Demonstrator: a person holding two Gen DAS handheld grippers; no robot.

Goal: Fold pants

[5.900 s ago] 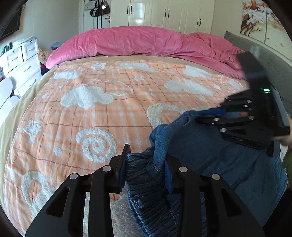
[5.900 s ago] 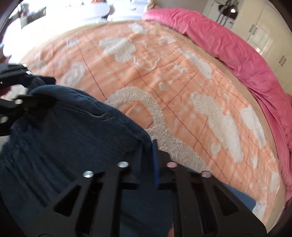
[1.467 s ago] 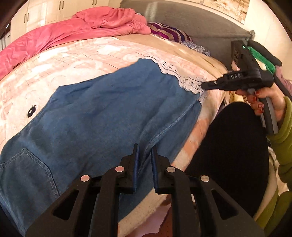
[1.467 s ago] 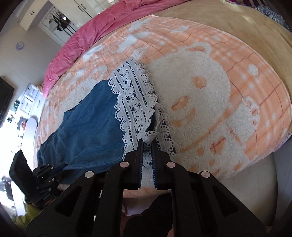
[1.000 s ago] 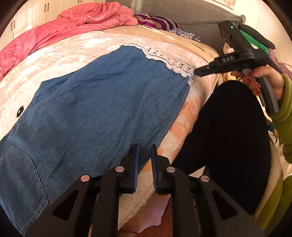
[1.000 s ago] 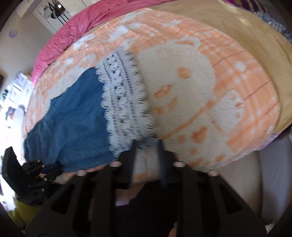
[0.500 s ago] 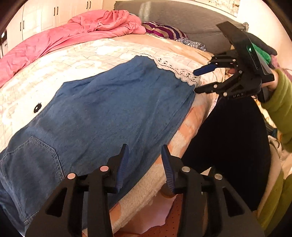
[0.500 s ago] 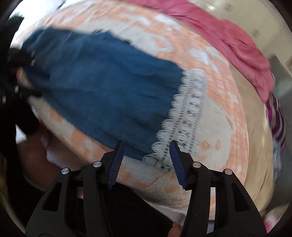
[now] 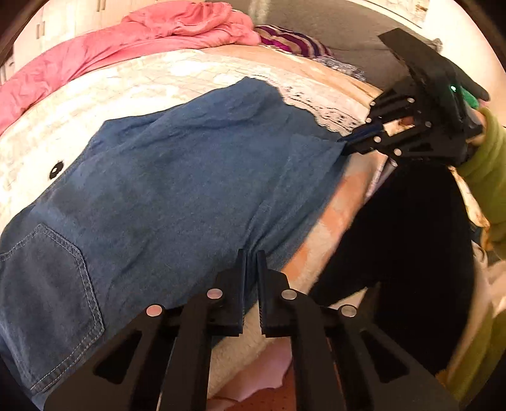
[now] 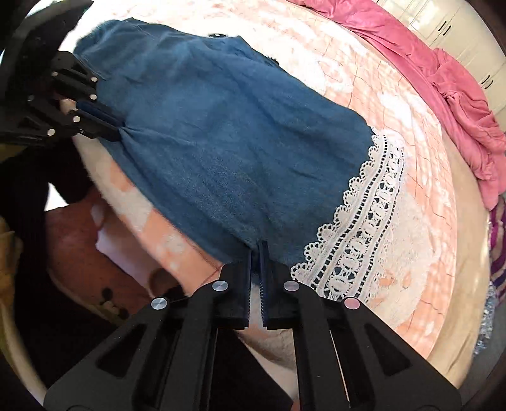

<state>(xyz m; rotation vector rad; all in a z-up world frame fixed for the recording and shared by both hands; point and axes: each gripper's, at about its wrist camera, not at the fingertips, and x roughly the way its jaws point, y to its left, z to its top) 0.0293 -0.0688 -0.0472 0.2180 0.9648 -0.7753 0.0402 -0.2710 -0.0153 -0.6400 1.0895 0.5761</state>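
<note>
Blue denim pants (image 9: 177, 177) with a white lace hem (image 10: 363, 227) lie spread flat on the orange bedspread (image 10: 420, 132), near the bed's front edge. A back pocket (image 9: 47, 278) shows at the left. My left gripper (image 9: 251, 256) is shut on the near edge of the pants, about mid-length; it also shows in the right wrist view (image 10: 110, 126). My right gripper (image 10: 255, 248) is shut on the near edge of the pants, just beside the lace; it also shows in the left wrist view (image 9: 344, 147).
A pink duvet (image 9: 126, 47) is heaped along the far side of the bed. A striped pillow (image 9: 287, 39) and a grey headboard (image 9: 332, 28) lie beyond the hem. The person's dark legs (image 9: 411, 253) stand against the bed edge (image 9: 316, 253).
Both grippers were open half a second ago, off the fabric. Now both have closed on the near edge of the pants.
</note>
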